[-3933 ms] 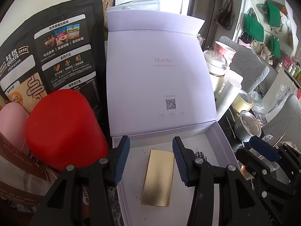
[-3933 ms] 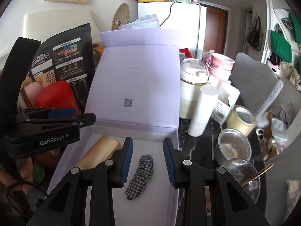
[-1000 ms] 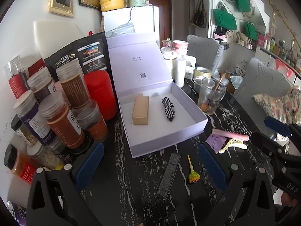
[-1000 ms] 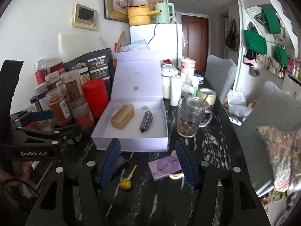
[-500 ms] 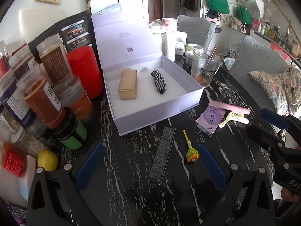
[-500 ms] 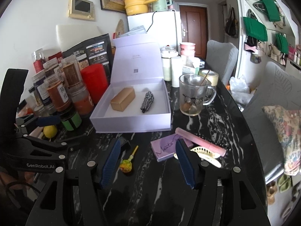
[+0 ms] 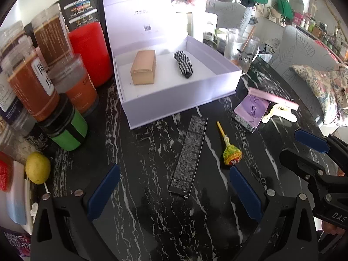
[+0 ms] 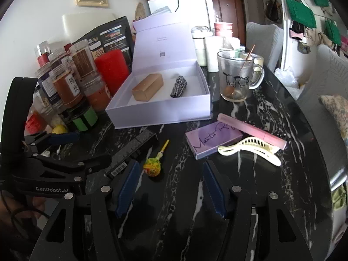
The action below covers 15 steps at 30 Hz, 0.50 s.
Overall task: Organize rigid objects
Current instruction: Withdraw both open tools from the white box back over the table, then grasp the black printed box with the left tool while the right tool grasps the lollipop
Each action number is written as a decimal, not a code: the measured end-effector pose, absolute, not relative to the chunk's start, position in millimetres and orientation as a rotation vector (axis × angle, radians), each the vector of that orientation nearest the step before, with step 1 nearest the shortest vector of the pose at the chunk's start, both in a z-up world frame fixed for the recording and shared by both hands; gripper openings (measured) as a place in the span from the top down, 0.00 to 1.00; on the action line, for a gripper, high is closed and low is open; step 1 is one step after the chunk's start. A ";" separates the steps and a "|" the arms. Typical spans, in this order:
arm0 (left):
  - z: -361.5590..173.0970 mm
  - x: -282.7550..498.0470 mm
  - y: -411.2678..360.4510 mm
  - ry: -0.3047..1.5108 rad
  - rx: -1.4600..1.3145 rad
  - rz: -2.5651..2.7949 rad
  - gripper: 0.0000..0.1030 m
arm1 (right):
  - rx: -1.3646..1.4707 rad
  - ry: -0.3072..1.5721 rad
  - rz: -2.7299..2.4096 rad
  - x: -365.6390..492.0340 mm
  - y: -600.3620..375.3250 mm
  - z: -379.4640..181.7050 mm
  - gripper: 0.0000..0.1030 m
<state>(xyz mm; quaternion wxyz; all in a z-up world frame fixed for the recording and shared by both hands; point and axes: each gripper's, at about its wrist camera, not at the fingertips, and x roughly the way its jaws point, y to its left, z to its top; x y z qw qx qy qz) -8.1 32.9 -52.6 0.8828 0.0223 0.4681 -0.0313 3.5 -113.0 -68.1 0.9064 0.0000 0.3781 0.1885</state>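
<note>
while both the left gripper (image 7: 174,192) and right gripper (image 8: 168,186) hang wide open and empty above the table, the lollipop (image 8: 153,169) between box (image 7: 180,104) and grippers could roll from a careless pinch.

Strong daylight is thrown in from the far side, and the box (image 7: 174,100) lid is bleached to glare. The table (image 8: 271,187) is kept dark, with soft shadows cast toward the cameras. Straight edges are bent hard by the fisheye, corners are blacked out, and the rim is slightly smeared.
</note>
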 end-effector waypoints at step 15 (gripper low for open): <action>-78.2 1.3 59.7 1.045 -0.016 -0.041 0.01 | -0.006 0.891 0.461 32.3 -87.2 -111.4 0.44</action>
